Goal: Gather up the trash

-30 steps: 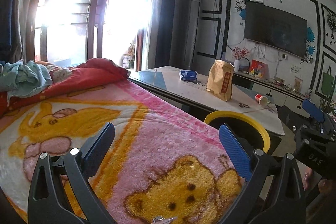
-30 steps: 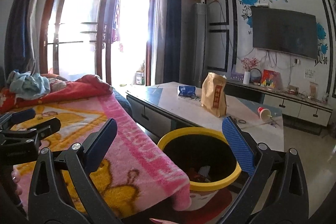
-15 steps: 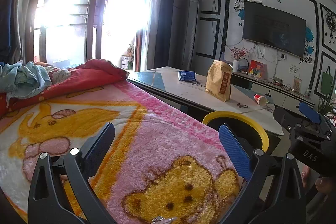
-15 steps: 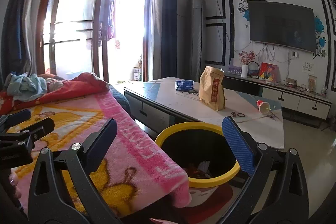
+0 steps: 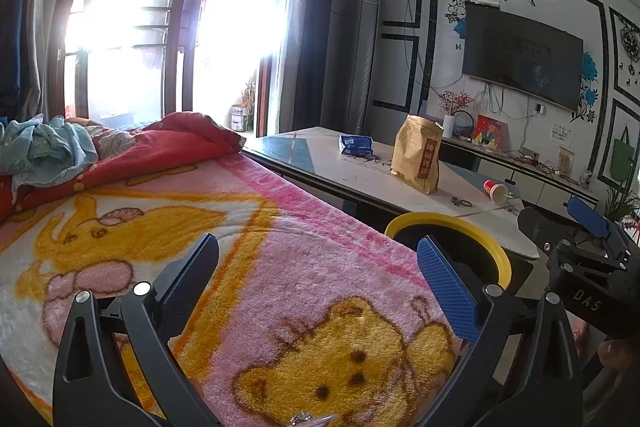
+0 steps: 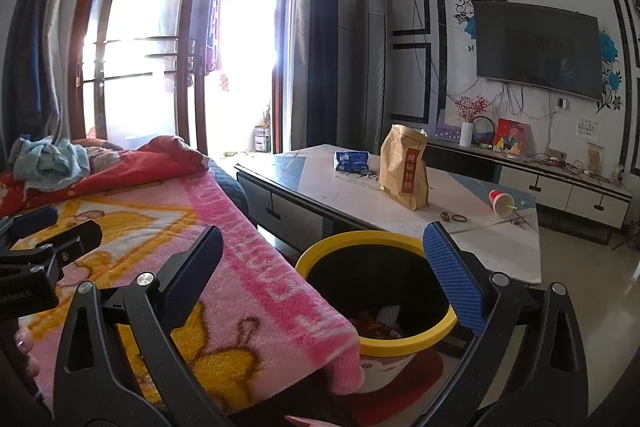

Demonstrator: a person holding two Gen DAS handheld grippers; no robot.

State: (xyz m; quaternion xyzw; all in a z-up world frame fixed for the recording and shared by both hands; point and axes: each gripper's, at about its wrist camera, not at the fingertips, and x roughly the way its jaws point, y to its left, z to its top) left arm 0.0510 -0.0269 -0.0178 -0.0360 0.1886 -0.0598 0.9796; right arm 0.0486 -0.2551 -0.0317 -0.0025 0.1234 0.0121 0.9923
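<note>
Currently, left to right:
clothes pile point(image 6: 50, 157): light blue, bunched on the red quilt point(image 6: 132, 169) at the far left of the bed.
blanket point(image 5: 200, 227): pink with yellow cartoon bear, covers the bed; its corner hangs over the edge just beside the bin.
left gripper point(image 5: 318, 277): hovers over the blanket, fingers spread wide, nothing between them. Blue pads point(image 5: 446, 287) bare. Seen from the right wrist as a black frame at the left edge point(image 6: 38, 251).
right gripper point(image 6: 322, 267): fingers spread wide, empty, framing the bin's mouth from above and nearer the camera. Shows at the right edge of the left wrist view point(image 5: 588, 259).
trash bin point(image 6: 400, 341): black inside, yellow rim, on the floor between bed and coffee table. Some scraps at the bottom, too dark to tell what.
coffee table point(image 6: 340, 193): white top, just behind the bin.
blue packet point(image 6: 350, 161): flat on the table's far side.
brown paper bag point(image 6: 404, 167): upright mid-table, red label with characters.
hair ties point(image 6: 454, 217): small dark rings near the table's front edge, right of the bag.
red paper cup point(image 6: 500, 203): tipped on its side, mouth toward camera, at the right end of the table.
TV point(image 6: 538, 51): wall-mounted, off, far right.
</note>
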